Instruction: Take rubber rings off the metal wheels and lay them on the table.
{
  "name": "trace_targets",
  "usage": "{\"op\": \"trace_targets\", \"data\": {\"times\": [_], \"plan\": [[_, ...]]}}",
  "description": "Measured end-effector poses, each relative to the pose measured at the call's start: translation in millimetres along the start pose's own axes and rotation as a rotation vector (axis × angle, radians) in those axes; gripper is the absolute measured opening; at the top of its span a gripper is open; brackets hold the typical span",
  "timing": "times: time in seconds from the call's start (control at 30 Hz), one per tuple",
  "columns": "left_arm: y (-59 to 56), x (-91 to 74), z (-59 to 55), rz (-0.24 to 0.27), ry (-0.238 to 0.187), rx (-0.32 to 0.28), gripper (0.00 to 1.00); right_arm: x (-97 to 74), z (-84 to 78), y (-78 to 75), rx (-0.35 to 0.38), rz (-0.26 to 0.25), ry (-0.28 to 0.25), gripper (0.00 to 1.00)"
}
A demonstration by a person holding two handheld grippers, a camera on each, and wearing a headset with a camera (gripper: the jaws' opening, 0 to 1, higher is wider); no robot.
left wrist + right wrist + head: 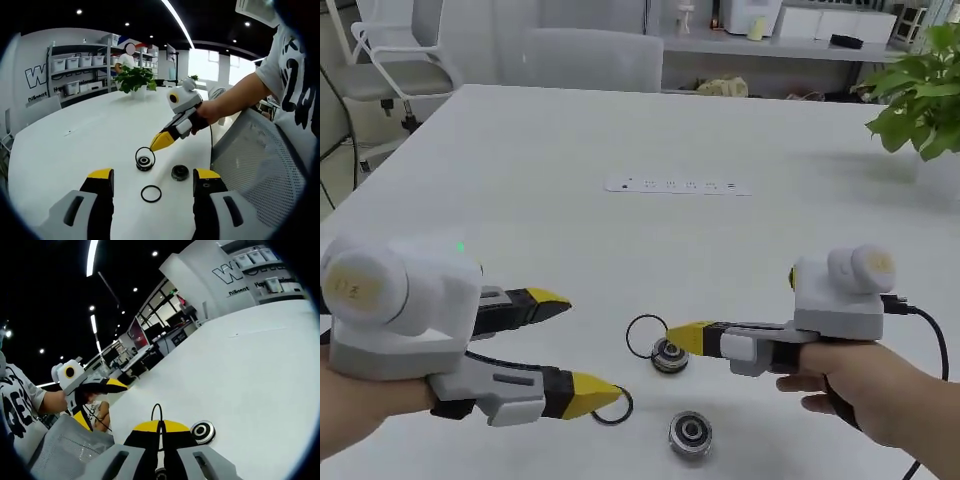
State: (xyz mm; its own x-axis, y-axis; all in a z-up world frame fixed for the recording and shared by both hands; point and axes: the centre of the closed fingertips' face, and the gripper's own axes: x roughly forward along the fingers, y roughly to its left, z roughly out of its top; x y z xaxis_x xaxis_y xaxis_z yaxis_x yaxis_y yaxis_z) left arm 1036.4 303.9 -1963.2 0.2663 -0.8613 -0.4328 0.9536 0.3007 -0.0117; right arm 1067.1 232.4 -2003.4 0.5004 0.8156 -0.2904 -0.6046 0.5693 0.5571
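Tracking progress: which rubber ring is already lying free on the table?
The ring flat before the left gripper; the other ring stands pinched by the right gripper over a wheel.

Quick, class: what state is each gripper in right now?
Left gripper: open, holding nothing.
Right gripper: shut on a rubber ring.

Your right gripper point(160, 427), tips pinched, covers most of the small metal wheel point(160, 473) beneath it and the lower part of the thin black rubber ring point(156, 405). The lower tip of your left gripper point(582, 345) overlaps the loose black rubber ring point(628, 406).
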Motion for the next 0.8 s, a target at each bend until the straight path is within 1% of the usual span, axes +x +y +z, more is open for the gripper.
{"op": "trace_targets", "data": {"times": [0.1, 0.33, 0.6, 0.8], "plan": [[-0.1, -2.2, -0.7, 0.004, 0.000, -0.002, 0.62, 1.7, -1.0, 2.7, 0.004, 0.007, 0.006, 0.00], [-1.7, -6.5, -2.4, 0.007, 0.007, 0.012, 0.64, 6.7, -5.0, 9.2, 0.004, 0.024, 0.023, 0.00], [-2.0, -12.2, -3.5, 0.016, 0.003, 0.002, 0.65, 14.1, -13.2, 17.1, 0.001, 0.044, 0.059, 0.00], [-1.3, -16.2, -3.8, 0.024, 0.004, 0.012, 0.65, 19.7, -18.9, 20.8, -0.002, 0.054, 0.083, 0.00]]}}
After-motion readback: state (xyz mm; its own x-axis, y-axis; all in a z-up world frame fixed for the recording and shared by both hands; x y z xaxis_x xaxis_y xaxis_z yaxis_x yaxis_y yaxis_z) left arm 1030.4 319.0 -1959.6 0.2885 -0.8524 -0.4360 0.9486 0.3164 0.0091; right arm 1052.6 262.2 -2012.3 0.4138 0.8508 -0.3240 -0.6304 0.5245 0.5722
